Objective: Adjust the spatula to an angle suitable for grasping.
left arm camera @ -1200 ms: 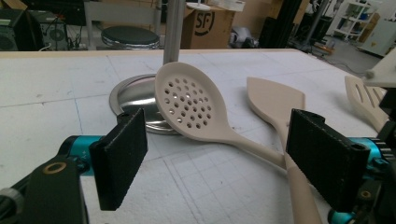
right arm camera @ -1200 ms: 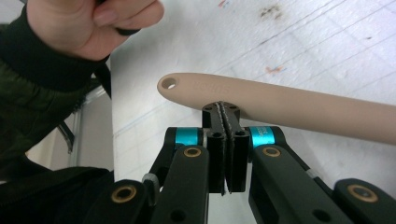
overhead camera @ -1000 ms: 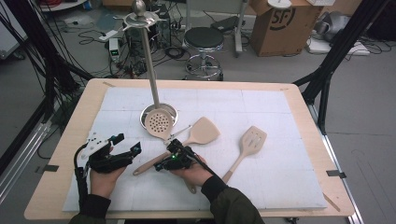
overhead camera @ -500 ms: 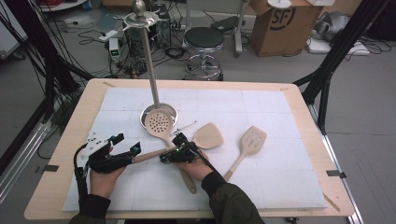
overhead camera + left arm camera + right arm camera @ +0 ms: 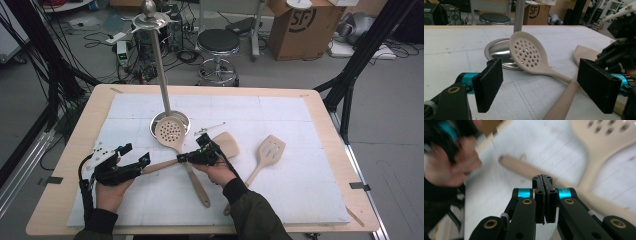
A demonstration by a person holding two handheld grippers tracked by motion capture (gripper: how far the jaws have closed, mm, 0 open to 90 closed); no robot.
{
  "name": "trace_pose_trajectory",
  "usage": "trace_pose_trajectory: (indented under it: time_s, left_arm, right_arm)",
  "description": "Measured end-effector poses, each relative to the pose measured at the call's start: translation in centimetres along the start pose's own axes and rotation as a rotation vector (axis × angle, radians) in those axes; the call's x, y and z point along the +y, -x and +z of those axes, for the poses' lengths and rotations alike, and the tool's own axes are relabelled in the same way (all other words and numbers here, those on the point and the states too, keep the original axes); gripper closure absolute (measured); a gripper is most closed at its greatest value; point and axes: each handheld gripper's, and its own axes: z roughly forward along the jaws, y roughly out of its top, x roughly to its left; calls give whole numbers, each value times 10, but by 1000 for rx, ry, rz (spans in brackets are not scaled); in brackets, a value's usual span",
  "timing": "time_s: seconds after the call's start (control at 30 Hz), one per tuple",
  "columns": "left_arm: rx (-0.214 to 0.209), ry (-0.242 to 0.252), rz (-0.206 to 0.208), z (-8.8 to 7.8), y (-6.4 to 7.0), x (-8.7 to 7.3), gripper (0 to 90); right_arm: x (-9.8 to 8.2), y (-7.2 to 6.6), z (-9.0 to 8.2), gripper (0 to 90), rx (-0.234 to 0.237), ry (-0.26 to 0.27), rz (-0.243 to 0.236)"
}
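The wooden spatula [image 5: 226, 144] lies flat on the white mat [image 5: 300, 200], blade to the right of the stand's base and handle running leftward toward the left gripper [image 5: 145, 161]. In the left gripper view the rounded end of that handle [image 5: 560, 105] sits between the two black jaws, which stand wide apart — neither pad touches the wood.

The right gripper [image 5: 181, 159] hovers over the middle of the handle, just above the point where it crosses the slotted spoon [image 5: 172, 135]. In the right gripper view its jaws [image 5: 544, 181] are pressed flat together with nothing between them; the wooden handle lies blurred on the mat below the tips, and whether the tips touch it cannot be told.

The slotted spoon rests with its perforated bowl tilted up on the rim of the metal base [image 5: 156, 122] of the utensil stand [image 5: 159, 65]; its long handle runs down the mat toward the person, passing under the right hand [image 5: 215, 172].

A second, slotted spatula [image 5: 270, 150] lies well apart to the right — blade up, handle angled down-left. A thin metal rod [image 5: 210, 128] lies on the mat just beyond the wooden spatula's blade.
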Motion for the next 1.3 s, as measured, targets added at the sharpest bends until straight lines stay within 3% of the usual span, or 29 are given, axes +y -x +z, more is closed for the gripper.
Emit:
trace_pose_trajectory:
  time_s: [0.07,0.17,0.3,0.4,0.43,0.5,0.6,0.7,0.8,1.3]
  left_arm:
    - [1,-4,2,0,-1,0,213]
    - [1,-3,2,0,-1,0,214]
    - [1,-3,-5,0,-2,-1,214]
    - [0,-8,-5,1,-3,-1,214]
    - [1,-9,-1,1,-3,-1,214]
    - [-2,-9,-3,1,-2,-2,214]
    - [-5,-9,0,2,-2,-2,214]
    - [0,-10,1,2,-3,-2,214]
    - [1,-5,-6,1,-4,-2,214]
    - [15,2,-11,-4,-7,-2,215]
  right_arm:
    - [2,8,-7,893,-39,45,23]
    - [7,23,-14,893,-146,33,51]
    - [13,31,-19,893,-136,52,73]
    - [16,39,-21,894,-147,28,96]
    - [17,46,-21,893,-129,21,131]
    - [17,48,-19,893,-137,6,135]
    - [14,54,-13,893,-168,-62,133]
    - [12,53,-10,894,-216,-114,117]
    - [13,49,-10,893,-244,-129,90]
    - [11,41,-18,894,-273,-189,87]
